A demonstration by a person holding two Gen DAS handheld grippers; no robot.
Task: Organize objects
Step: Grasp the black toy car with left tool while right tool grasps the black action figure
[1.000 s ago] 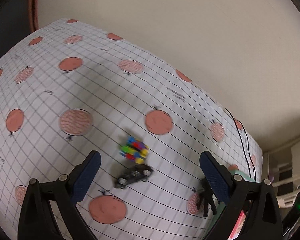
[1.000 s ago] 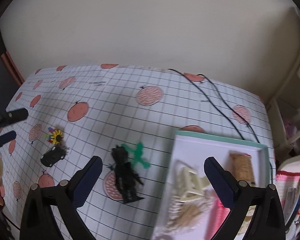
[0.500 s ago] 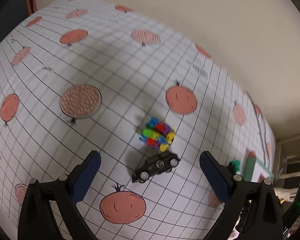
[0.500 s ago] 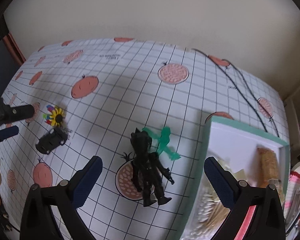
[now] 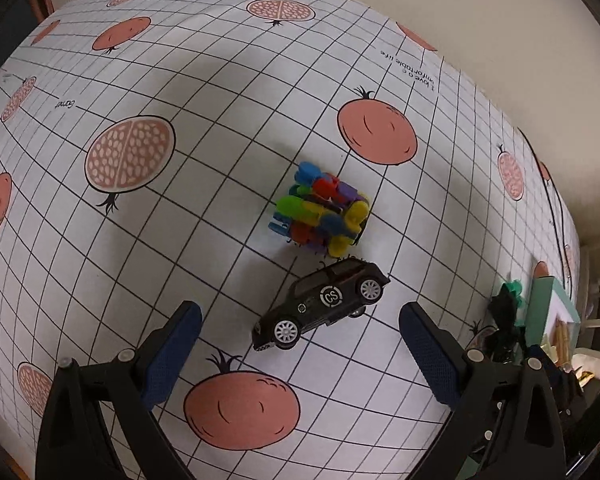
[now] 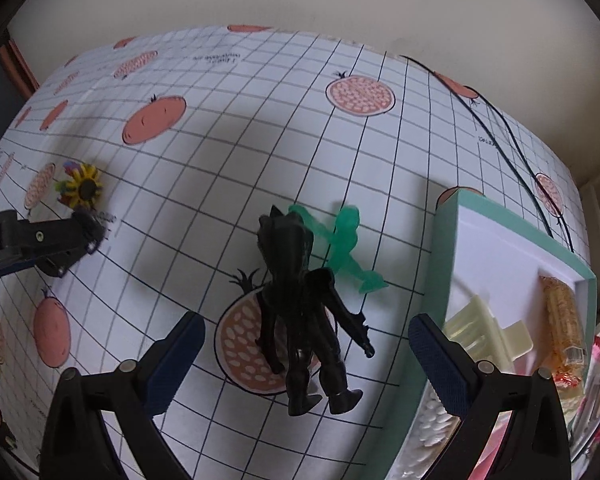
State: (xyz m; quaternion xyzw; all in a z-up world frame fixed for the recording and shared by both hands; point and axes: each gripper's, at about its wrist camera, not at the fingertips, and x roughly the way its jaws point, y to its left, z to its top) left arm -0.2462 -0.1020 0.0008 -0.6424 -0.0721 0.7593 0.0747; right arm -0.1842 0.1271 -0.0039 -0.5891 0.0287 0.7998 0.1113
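We hold our left hand-held gripper point(image 5: 298, 334) with its fingers spread wide and empty above the worktop point(image 5: 180, 240), which is covered by a grid cloth printed with pomegranates. Between and just ahead of its blue pads sits a black toy car point(image 5: 322, 304), tipped at an angle, and just beyond the car, nearly touching it, lies a bundle of colourful plastic pieces point(image 5: 324, 214). Our right hand-held gripper point(image 6: 306, 338) is likewise wide apart and holds nothing; a black action figure point(image 6: 300, 304) lies on the cloth between its fingers, overlapping a green figure point(image 6: 342, 246) beside it. To the right stands a teal-edged tray point(image 6: 452, 240) holding a cream hair clip point(image 6: 484, 338) and a wrapped snack point(image 6: 562, 316).
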